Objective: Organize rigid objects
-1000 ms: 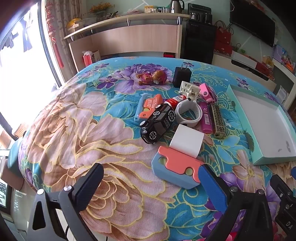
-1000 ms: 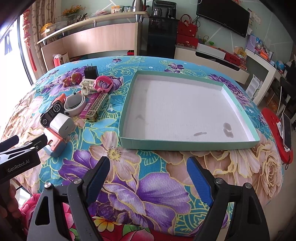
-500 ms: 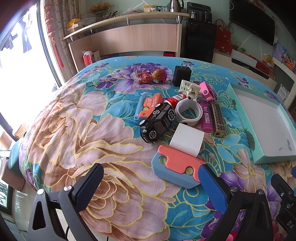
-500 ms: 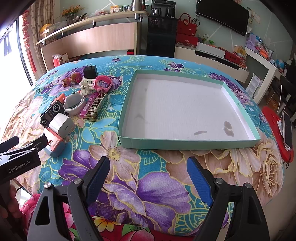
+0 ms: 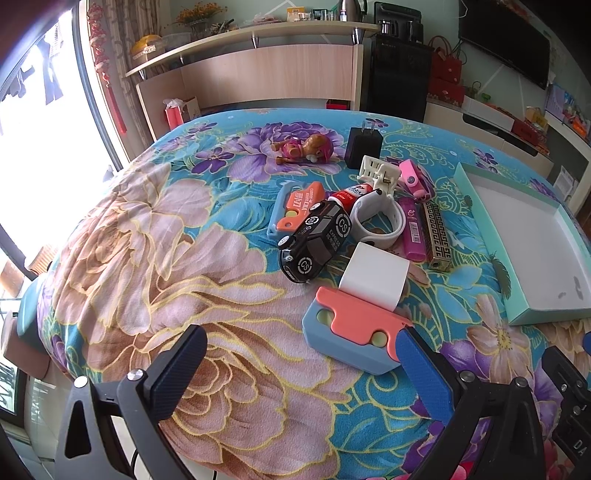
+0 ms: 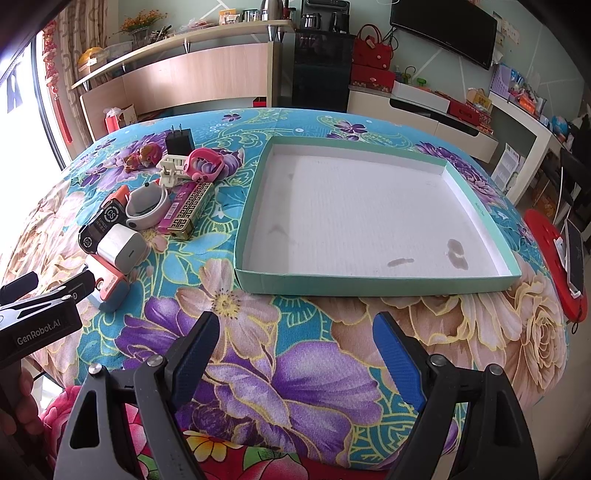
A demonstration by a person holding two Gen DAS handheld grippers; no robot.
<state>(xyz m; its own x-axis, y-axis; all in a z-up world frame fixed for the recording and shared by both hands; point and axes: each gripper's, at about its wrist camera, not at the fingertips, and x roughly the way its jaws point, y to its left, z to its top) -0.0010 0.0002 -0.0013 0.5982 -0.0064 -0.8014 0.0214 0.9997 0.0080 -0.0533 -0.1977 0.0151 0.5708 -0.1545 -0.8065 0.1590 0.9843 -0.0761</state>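
1. Fingers: left gripper (image 5: pixel 301 360) spread wide, holding nothing, low over the near edge of the table; its right finger (image 5: pixel 421 363) sits just at the near corner of the blue-and-coral block (image 5: pixel 354 332). Right gripper (image 6: pixel 291 349) likewise spread and unladen, before the near wall of the teal tray (image 6: pixel 376 283).
2. Task items: block nearest; white charger (image 5: pixel 375 275) touching behind it; black toy car (image 5: pixel 314 242), white band (image 5: pixel 376 221), pink lighter (image 5: pixel 413 230), gold harmonica (image 5: pixel 437 236), black plug adapter (image 5: pixel 362 147) and pup figure (image 5: pixel 304 149) clustered left of the tray, toward the table's middle and far side. Tray bare inside apart from stains.
3. Step in hand, as judged: left gripper takes the block. Advice: shift rightward to straddle it, close across the narrower sides, lift clear of the charger.
4. Surface: floral blanket (image 5: pixel 177 258), soft, uneven.
5. Room: wooden counter (image 5: pixel 258 74), wall television (image 6: pixel 443 31), bright window at left.
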